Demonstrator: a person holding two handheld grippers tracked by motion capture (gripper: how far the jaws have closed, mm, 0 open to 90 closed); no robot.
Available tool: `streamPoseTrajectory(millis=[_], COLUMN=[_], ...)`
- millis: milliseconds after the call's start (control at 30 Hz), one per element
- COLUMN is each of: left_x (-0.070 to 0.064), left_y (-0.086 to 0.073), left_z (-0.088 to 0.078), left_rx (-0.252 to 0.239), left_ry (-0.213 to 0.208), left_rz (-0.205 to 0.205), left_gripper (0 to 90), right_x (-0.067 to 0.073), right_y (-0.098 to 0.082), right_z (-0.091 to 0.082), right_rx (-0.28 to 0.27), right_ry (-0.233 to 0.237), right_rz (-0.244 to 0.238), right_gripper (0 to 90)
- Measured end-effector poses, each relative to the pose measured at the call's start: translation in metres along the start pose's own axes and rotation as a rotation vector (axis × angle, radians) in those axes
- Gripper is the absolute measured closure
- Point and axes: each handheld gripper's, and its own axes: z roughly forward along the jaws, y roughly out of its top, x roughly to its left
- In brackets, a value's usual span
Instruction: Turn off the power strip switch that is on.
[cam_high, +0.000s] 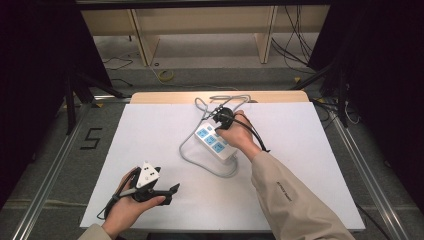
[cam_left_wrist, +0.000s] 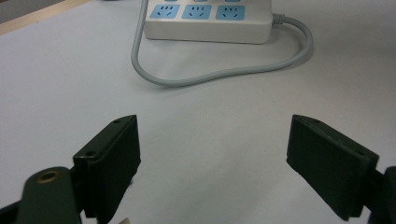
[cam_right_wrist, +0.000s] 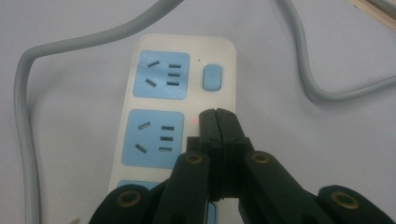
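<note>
1. Two grippers are seen: the left gripper is held wide open and empty, near left.
2. A white power strip lies mid-table, its grey cable looped beside it.
3. The right gripper, jaws closed on nothing, is set over a switch, probably pressing it; lifting clear seems next.

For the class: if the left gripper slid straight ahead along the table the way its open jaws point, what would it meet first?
Most likely the grey cable looping across its path, then the white power strip behind it; depth is hard to judge. The left gripper has bare table before that.

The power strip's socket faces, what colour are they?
Light blue, set in the white power strip; clearest in the right gripper view.
</note>
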Motion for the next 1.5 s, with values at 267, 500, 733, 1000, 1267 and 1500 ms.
streamPoseTrajectory(millis=[267,500,733,1000,1267,1500], left_x=[-0.001,-0.001,0.000,0.000,0.000,0.000], left_y=[0.000,0.000,0.000,0.000,0.000,0.000], left_z=[0.000,0.000,0.000,0.000,0.000,0.000], left_rx=[-0.001,-0.001,0.002,0.003,0.001,0.002], left_ry=[-0.002,-0.003,-0.004,-0.005,-0.004,-0.006], left_rz=[0.006,0.003,0.009,0.010,0.008,0.005], left_gripper=[17.0,17.1,17.0,17.0,17.0,17.0], right_x=[0.000,-0.001,-0.001,0.002,0.002,0.002], right_y=[0.000,0.002,0.002,0.005,0.008,0.013], right_z=[0.003,0.005,0.008,0.009,0.010,0.010], right_rx=[0.004,0.016,0.026,0.042,0.059,0.096], right_ry=[-0.001,-0.003,0.002,0.001,0.003,0.003], right_rz=[-0.010,-0.008,-0.006,-0.018,-0.018,-0.026], right_gripper=[90.0,90.0,90.0,90.0,90.0,90.0])
